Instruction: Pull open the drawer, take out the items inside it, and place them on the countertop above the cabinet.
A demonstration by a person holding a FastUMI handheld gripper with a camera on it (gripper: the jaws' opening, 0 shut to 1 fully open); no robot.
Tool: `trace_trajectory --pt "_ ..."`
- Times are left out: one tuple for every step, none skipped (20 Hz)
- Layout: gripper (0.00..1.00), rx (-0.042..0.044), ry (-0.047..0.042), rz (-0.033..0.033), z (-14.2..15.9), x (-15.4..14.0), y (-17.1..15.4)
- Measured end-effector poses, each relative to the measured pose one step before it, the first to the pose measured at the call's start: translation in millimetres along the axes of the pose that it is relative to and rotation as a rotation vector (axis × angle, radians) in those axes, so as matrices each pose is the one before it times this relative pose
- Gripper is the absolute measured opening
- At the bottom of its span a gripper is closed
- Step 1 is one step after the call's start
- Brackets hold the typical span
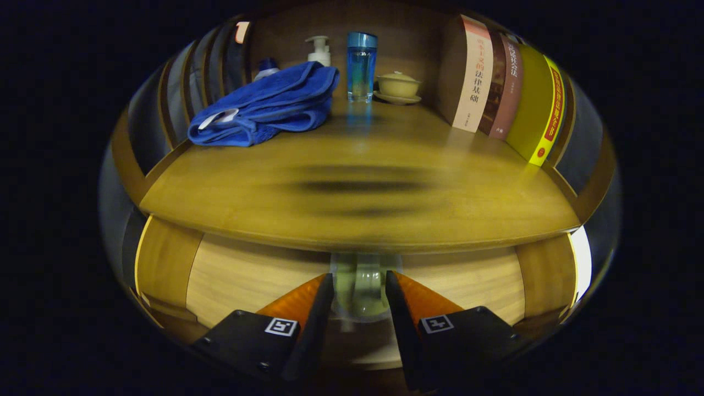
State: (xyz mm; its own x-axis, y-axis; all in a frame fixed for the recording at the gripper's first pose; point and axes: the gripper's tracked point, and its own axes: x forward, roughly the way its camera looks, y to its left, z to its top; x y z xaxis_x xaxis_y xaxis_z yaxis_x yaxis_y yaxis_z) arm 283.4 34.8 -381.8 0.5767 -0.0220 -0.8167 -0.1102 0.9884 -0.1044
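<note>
Dim warm light, dark shadow across countertop (357, 187), edges bowed.

A blue towel (264, 107) lies folded on the left; behind it stand a pump bottle (319, 50) and a blue tumbler (361, 66); beside that, a lidded cup (397, 84) on its saucer; books (503, 88) stand upright on the right.

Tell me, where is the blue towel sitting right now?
In the gripper view, the blue towel lies folded on the countertop, far beyond the fingers, beside the blue tumbler and in front of the pump bottle.
</note>
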Motion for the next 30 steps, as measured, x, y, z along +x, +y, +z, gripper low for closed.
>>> trace_trajectory --pt "0.66 -0.0083 -0.00351 0.00638 1.86 0.86 2.06" --pt "0.65 -0.01238 0.00373 0.0013 -0.61 2.26 0.0" --pt "0.64 -0.00577 0.00352 -0.00443 -1.27 1.66 -0.72" --pt "0.52 0.005 0.01273 0.00066 -5.67 3.18 -0.42" --pt "0.45 0.01187 -0.00632 0.00532 -0.54 0.33 0.81" --pt "0.41 0.00556 -0.01418 -0.00076 3.07 -1.19 -1.27" --pt "0.36 0.0046 0.00588 0.00219 -1.38 -1.81 -2.79" --pt "0.31 0.01324 -0.00659 -0.00084 0.03 -2.39 -1.52" --pt "0.29 0.02035 0.00515 -0.00454 -3.61 -3.35 -1.98" --pt "0.25 0.02226 -0.00201 0.01228 -0.86 -7.21 2.01" --pt "0.25 0.00639 -0.00973 0.01172 1.56 -6.6 1.94" --pt "0.25 -0.00663 -0.02303 -0.00633 3.95 -8.0 -1.63" --pt "0.25 -0.01531 -0.02429 -0.01296 4.4 -8.43 -4.97" --pt "0.25 -0.01466 -0.02022 -0.00622 4.57 -9.24 -3.56" --pt "0.25 -0.00633 -0.01809 0.00319 4.77 -9.34 0.39" --pt "0.25 -0.00133 -0.01228 0.0082 3.49 -8.84 0.67" --pt "0.25 -0.0028 -0.01295 0.01426 2.44 -7.99 2.57" --pt "0.25 -0.00598 -0.01033 0.00646 1.56 -8.75 1.2" --pt "0.24 -0.00389 0.00169 0.0107 -1.31 -7.64 2.19" --pt "0.25 -0.0021 -0.00371 0.01007 -0.97 -5.58 3.04" --pt "0.25 -0.00516 -0.01019 0.00221 0.96 -5.42 0.33" --pt "0.25 -0.0029 -0.00902 0.00515 0.91 -5.69 1.47" --pt "0.25 -0.0001 -0.00712 0.00555 -0.79 -6.13 2.04" --pt "0.24 -0.00387 -0.01431 0.00321 2.47 -6.47 1.8" --pt "0.25 -0.00428 -0.01645 0.00856 4.29 -6.34 2.15" --pt "0.25 0.00163 -0.01163 0.00894 4.44 -5.86 2.34" --pt "0.25 0.01591 -0.0112 0.01625 4.42 -6.04 5.29" --pt "0.24 0.02001 -0.00686 0.01185 5.51 -2.02 3.09" --pt "0.24 0.01497 -0.00256 0.00692 4.58 -2.53 1.24" --pt "0.24 0.00585 -0.00706 0.00301 5.45 -1.5 1.65"
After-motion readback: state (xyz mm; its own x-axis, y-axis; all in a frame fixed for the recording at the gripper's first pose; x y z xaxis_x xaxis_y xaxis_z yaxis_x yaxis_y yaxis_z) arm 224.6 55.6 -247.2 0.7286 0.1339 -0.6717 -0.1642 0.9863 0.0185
